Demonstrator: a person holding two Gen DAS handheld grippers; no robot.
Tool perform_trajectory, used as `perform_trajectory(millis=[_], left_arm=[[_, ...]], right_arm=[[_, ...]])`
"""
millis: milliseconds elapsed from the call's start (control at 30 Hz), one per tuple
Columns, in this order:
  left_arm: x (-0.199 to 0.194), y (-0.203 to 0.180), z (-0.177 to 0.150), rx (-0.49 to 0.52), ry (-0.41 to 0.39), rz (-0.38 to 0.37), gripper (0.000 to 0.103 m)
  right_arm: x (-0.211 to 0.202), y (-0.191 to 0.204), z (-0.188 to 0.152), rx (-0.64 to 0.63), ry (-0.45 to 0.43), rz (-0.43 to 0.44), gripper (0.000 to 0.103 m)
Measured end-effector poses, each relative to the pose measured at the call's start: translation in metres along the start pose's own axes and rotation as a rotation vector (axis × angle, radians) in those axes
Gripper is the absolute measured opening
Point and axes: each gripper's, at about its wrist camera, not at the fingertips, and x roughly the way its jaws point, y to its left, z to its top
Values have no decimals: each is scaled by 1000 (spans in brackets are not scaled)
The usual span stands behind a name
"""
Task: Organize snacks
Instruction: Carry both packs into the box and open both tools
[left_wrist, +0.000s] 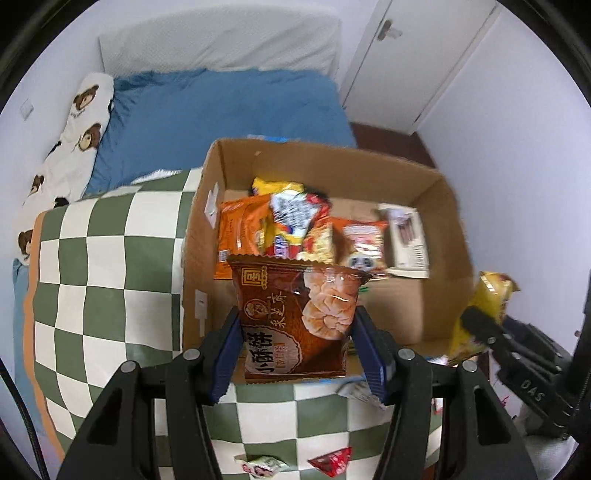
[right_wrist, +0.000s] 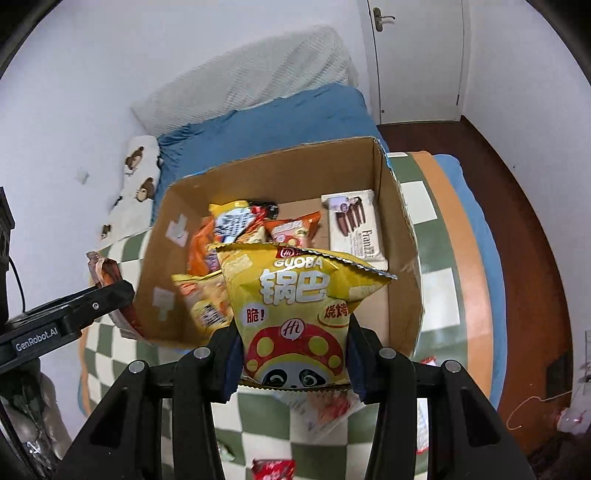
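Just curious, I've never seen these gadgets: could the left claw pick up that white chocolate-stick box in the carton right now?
Probably not yet. The left claw is already shut on a brown biscuit bag, so it is full. The white box itself lies uncovered in the open carton.

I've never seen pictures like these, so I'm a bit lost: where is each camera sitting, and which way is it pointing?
Left wrist view: sits on the left gripper, looking along its fingers, which hold a brown snack bag, toward the cardboard box.
Right wrist view: sits on the right gripper, looking along its fingers, which hold a yellow snack bag, into the same box.
Both show the box, the checkered blanket and the white biscuit packet; each glimpses the other gripper.
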Motion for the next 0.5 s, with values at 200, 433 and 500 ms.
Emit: perform_trajectory(millis=[200,433,500], left_arm=[[49,16,6,-18,103,65,55],[88,29,3,-74,206,75,67],[94,31,2,-85,215,84,88]], right_arm=[[48,-11,12,7,52,-53,49],[95,-25,14,25,156,-47,50],[113,-29,11,30,234,-23,63]])
